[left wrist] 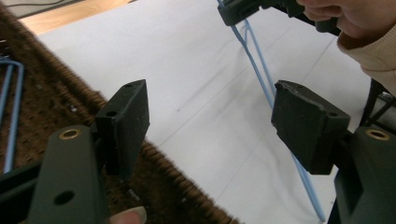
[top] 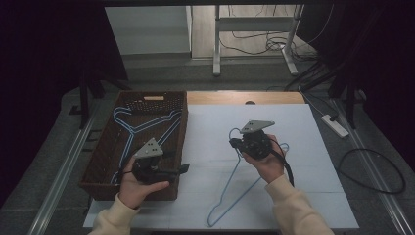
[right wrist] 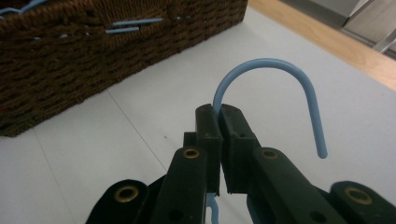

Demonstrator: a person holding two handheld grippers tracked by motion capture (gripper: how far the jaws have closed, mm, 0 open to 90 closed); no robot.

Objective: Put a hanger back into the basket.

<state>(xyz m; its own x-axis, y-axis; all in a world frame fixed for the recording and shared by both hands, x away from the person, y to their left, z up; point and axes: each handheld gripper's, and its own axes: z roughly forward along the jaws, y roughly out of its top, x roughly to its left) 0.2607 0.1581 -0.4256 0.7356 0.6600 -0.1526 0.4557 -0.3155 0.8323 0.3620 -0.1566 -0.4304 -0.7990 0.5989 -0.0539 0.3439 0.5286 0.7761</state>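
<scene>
Jaws on my right gripper [right wrist: 219,140] are pressed together on the neck of the blue wire hanger [top: 230,188] — in the right gripper view the wire comes up from between the two black pads and curls over into the hook [right wrist: 280,74], which hangs free above the white table cover [right wrist: 140,140]. Below the pads I see a short bit of blue wire running down between the gripper's arms.

From the high view, the right gripper [top: 236,143] sits over the middle of the white cover, held in the right hand [top: 266,159]. The hanger's triangle trails from it down toward my near edge of the table, lower corner close to that edge. Whether that corner touches the cover I cannot tell.

Left gripper [left wrist: 210,116]: jaws stand wide apart, nothing between the pads. In its own view one pad is over the woven rim of the brown basket [left wrist: 56,93], the other over the white cover, and one blue arm of the held hanger passes behind the far pad — apart from it, not touching.

High view again: left gripper [top: 184,168] is held in the left hand [top: 139,186] at the basket's [top: 103,161] near right corner. More blue hangers [top: 142,125] lie inside the basket.
</scene>
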